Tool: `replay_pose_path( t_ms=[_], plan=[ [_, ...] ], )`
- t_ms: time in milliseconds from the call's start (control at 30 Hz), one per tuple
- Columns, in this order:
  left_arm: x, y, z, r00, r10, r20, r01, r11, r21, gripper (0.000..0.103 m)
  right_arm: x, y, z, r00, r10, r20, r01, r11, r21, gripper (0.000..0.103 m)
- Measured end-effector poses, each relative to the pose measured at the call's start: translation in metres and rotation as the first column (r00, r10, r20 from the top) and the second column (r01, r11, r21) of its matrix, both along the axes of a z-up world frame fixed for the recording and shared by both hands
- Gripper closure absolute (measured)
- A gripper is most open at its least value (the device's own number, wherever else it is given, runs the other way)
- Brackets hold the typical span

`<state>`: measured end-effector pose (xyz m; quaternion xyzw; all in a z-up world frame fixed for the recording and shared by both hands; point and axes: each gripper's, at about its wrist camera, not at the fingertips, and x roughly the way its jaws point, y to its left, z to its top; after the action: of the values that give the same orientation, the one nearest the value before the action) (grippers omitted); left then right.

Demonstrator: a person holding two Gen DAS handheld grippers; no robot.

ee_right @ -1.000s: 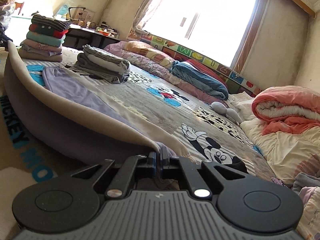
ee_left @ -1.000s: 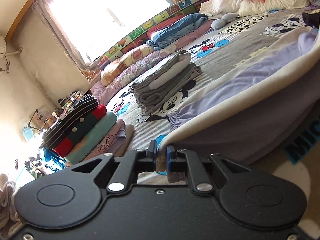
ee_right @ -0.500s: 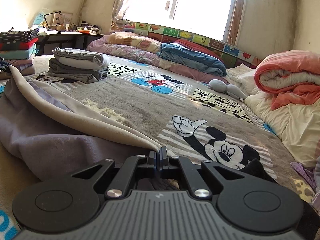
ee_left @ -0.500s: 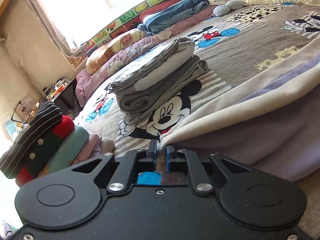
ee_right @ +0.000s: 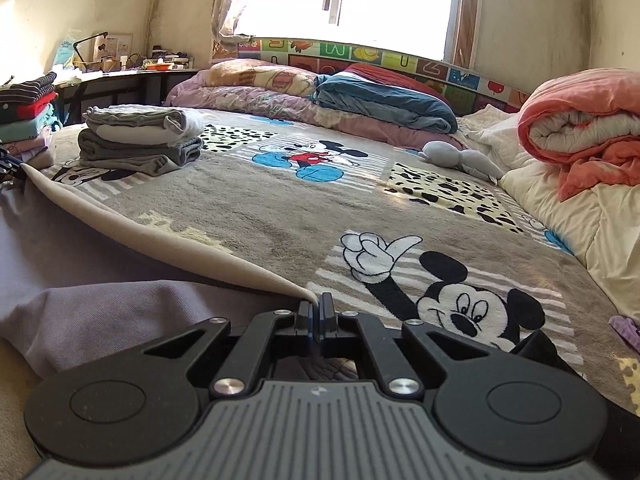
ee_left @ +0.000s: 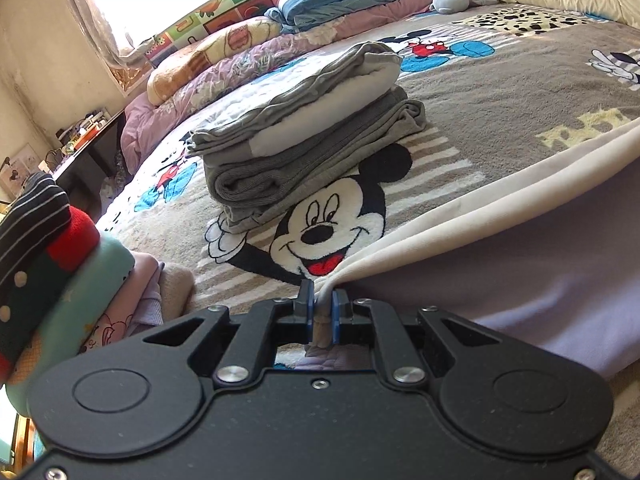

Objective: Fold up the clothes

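A lavender garment (ee_left: 532,300) with a cream band along its edge (ee_left: 460,224) lies stretched across the Mickey Mouse bedspread (ee_left: 500,92). My left gripper (ee_left: 321,305) is shut on one corner of the cream edge. My right gripper (ee_right: 318,312) is shut on the other corner; the garment (ee_right: 120,304) and its cream edge (ee_right: 168,236) run away to the left, low over the bed (ee_right: 320,208).
A folded grey and white stack (ee_left: 304,140) sits just beyond the left gripper and also shows in the right wrist view (ee_right: 140,140). A colourful folded pile (ee_left: 52,264) is at the left. Rolled quilts (ee_right: 584,124) and pillows (ee_right: 280,92) line the far side.
Both grippers have lowered toward the bed with the garment's edge, which now lies flatter. The grey stack and colourful pile look closer to the left gripper.
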<state>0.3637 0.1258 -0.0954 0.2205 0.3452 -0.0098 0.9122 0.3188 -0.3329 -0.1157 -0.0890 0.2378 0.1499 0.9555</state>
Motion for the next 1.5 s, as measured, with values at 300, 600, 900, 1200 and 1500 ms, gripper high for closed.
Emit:
replay_pose_path(
  t_ms=[300,600,900,1200,1500],
  plan=[
    [0.027,0.004,0.004,0.997,0.009,-0.075,-0.015,0.997,-0.075,0.096,0.009,-0.009,-0.004,0.999,-0.024,-0.039,0.027,0.997,0.072,0.100],
    [0.053,0.011,0.005,0.988,0.093,-0.119,-0.111,0.983,-0.148,0.056,0.017,-0.010,-0.016,0.993,-0.074,-0.091,0.085,0.988,0.126,0.098],
    [0.003,0.046,0.024,0.968,0.250,-0.013,-0.233,0.882,-0.409,0.056,0.013,-0.050,-0.006,0.986,-0.124,-0.113,0.159,0.910,0.384,0.049],
    [-0.019,0.026,-0.012,0.959,0.284,-0.027,-0.274,0.891,-0.362,0.082,0.008,-0.050,-0.012,0.985,-0.070,-0.160,0.129,0.909,0.397,0.048],
    [-0.033,0.003,-0.008,0.964,0.263,0.030,-0.258,0.957,-0.130,0.064,0.006,-0.070,-0.020,0.964,-0.184,-0.192,0.246,0.890,0.383,0.050]
  ],
)
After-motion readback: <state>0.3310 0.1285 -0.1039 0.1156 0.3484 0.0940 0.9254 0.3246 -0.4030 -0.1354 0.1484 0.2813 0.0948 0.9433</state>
